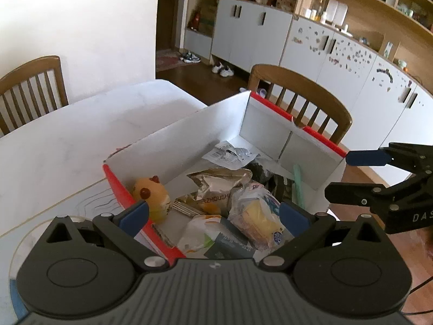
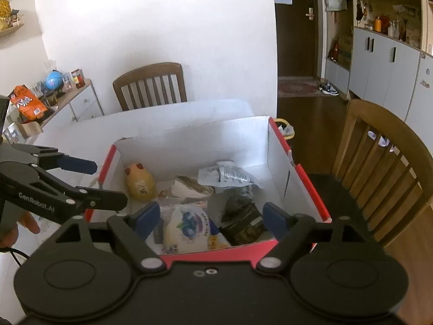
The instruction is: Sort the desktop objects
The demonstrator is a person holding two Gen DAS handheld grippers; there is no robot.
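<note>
A red cardboard box with white inner walls (image 1: 189,132) (image 2: 189,140) stands on the white table. Inside lie a yellow chick-shaped toy (image 1: 153,195) (image 2: 139,181), a silver foil packet (image 1: 216,181), a wrapped cake in clear plastic (image 1: 259,216), a white blueberry snack bag (image 2: 189,227), a dark packet (image 2: 243,224) and a crumpled white wrapper (image 1: 230,154) (image 2: 227,174). My left gripper (image 1: 213,215) is open and empty above the box's near-left side. My right gripper (image 2: 209,216) is open and empty above the box's near edge. Each gripper shows in the other's view.
The white table (image 1: 67,140) runs left of the box. Wooden chairs stand behind the table (image 2: 150,84) and on the right of the box (image 1: 300,100) (image 2: 384,162). A sideboard with an orange bag (image 2: 27,103) is at far left. White cabinets (image 1: 338,62) line the room.
</note>
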